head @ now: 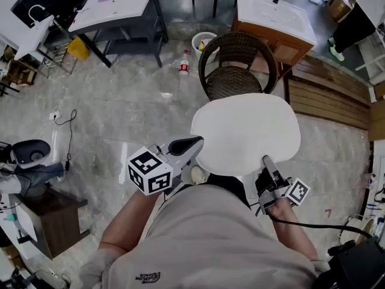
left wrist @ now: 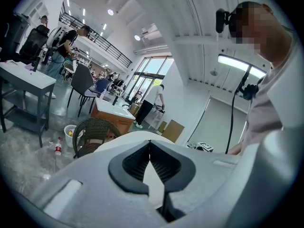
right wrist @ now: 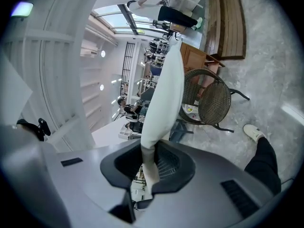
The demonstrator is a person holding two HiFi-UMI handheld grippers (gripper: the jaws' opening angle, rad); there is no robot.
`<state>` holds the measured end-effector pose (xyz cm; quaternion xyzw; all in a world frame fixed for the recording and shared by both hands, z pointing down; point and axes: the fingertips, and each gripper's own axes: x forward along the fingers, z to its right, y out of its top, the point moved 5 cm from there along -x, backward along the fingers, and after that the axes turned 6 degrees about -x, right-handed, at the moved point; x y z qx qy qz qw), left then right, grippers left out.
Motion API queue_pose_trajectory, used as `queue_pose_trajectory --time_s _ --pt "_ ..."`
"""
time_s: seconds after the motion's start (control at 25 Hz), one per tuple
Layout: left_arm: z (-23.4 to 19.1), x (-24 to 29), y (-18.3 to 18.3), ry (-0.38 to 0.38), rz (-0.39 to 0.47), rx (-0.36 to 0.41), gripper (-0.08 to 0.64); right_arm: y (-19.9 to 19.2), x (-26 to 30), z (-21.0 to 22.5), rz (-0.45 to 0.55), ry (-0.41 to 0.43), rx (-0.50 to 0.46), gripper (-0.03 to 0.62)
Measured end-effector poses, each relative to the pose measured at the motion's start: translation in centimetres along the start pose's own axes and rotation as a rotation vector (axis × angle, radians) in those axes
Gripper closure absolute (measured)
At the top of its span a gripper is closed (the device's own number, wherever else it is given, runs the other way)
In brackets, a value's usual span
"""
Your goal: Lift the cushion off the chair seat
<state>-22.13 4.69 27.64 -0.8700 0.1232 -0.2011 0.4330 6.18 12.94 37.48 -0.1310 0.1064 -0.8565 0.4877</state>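
Cushion: a smooth, white, rounded pad [head: 246, 131], flat and plump at the edges, held up level just in front of the chair and off its seat
Chair: a round-backed tub [head: 237, 65] of dark woven wicker, its open-weave seat in plain sight, standing on the floor
Right gripper: clenched [head: 267, 164] on the cushion's near right edge, a fold of white fabric pinched between the ribbed black pads
Left gripper: jaws [head: 189, 143] drawn together at the cushion's near left rim, white showing between the pads
Floor: glossy grey stone-look tiles [head: 120, 113]
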Motion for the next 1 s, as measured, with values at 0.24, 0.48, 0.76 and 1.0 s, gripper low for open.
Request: queue_pose_trajectory --time_s 0.24,0.48,0.76,1.0 --pt "0.1 0.3 -0.3 -0.007 -0.007 0.0 0.552 -0.2 -0.6 0.0 0.008 0.001 -0.001 0.531" --pt "0.8 0.8 -0.5 -0.02 -0.014 0.008 0.552 -0.3 -1.5 0.1 0.022 0.005 0.001 0.531" --pt "1.5 0.8 -1.2 -0.023 -0.022 0.01 0.552 -0.6 -2.4 0.0 0.034 0.016 0.008 0.531" --pt "2.0 1.2 -1.6 -0.027 -0.028 0.008 0.552 -0.4 -3.0 0.3 0.042 0.013 0.007 0.531"
